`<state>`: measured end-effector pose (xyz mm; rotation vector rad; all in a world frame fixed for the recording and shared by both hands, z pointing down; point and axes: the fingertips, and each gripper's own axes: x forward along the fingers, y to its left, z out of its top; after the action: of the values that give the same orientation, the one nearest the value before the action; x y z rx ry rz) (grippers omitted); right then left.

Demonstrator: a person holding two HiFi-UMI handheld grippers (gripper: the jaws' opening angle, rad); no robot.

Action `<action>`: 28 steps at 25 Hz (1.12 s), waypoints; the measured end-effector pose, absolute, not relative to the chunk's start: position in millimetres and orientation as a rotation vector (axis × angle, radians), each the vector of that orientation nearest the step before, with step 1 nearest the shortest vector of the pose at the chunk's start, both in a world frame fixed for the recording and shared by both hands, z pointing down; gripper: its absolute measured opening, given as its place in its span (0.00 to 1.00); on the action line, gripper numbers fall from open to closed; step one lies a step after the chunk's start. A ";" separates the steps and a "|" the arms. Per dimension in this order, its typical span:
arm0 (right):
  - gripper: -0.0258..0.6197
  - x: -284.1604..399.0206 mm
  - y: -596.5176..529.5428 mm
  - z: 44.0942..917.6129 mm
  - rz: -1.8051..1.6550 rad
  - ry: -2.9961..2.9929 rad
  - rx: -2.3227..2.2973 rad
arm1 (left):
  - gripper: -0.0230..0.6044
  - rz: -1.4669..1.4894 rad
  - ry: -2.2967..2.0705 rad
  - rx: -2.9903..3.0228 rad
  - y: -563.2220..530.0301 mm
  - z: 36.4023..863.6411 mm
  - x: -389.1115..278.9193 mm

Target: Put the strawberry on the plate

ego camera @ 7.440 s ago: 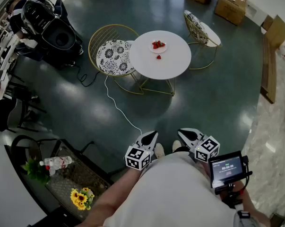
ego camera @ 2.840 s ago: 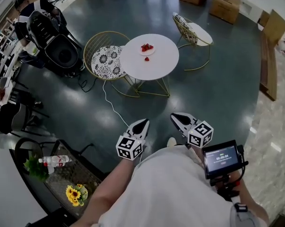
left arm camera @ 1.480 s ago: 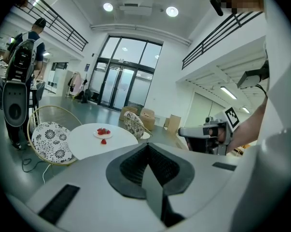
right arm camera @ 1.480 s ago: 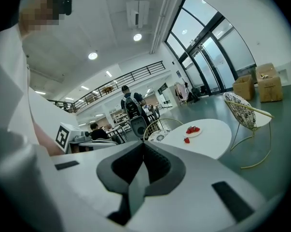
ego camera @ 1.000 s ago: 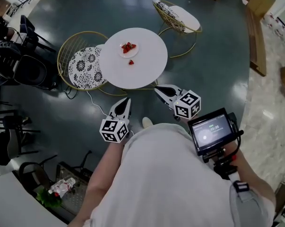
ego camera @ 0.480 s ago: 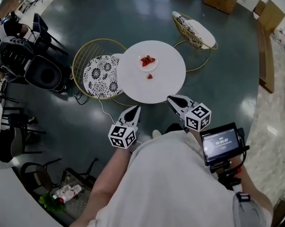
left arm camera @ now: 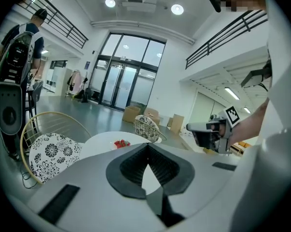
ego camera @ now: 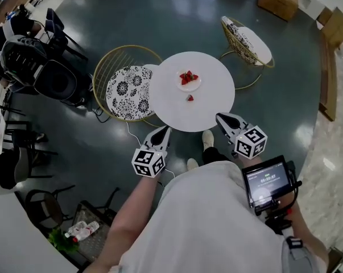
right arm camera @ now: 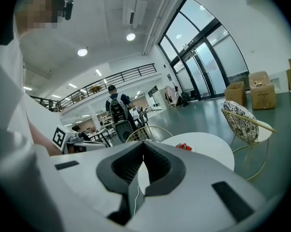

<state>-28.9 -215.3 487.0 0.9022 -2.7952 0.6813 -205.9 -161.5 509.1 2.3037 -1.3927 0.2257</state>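
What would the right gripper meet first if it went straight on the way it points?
Likely the near rim of the white table, just ahead of the right gripper; relative height is unclear.

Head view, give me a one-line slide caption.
Person holds left gripper and right gripper shut at a round white table; one strawberry lies beside the plate.

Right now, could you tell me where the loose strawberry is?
Head view: the loose strawberry lies on the round white table, just on the near side of the plate.
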 end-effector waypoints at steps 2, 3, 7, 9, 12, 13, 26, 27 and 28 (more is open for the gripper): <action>0.05 -31.5 -228.7 488.2 0.682 -2.799 0.886 | 0.05 0.233 -1.398 2.296 -171.1 511.3 -205.0; 0.05 -31.7 -237.4 490.6 0.687 -2.798 0.877 | 0.05 0.232 -1.403 2.290 -178.7 512.4 -204.2; 0.05 -32.0 -280.0 508.3 0.744 -2.781 0.829 | 0.05 0.242 -1.431 2.238 -220.3 523.8 -203.8; 0.05 -32.5 -291.8 513.9 0.766 -2.772 0.810 | 0.05 0.243 -1.441 2.212 -233.1 528.7 -204.1; 0.05 -36.7 -295.4 514.7 0.770 -2.766 0.795 | 0.05 0.252 -1.433 2.204 -236.5 534.7 -203.3; 0.05 -37.7 -293.9 514.5 0.774 -2.763 0.792 | 0.05 0.260 -1.424 2.199 -235.4 538.2 -202.4; 0.05 -18.7 -326.0 552.1 0.905 -2.678 0.793 | 0.05 0.445 -1.304 2.149 -283.3 604.4 -169.0; 0.05 -17.3 -332.5 559.3 0.921 -2.668 0.790 | 0.05 0.455 -1.298 2.143 -292.2 611.0 -167.6; 0.05 -16.0 -337.4 565.8 0.934 -2.659 0.787 | 0.05 0.466 -1.293 2.138 -299.2 617.0 -166.3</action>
<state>-16.0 -337.4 565.8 0.7875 -2.6586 0.9337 -166.3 -299.2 617.0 2.1382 -1.2927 0.4661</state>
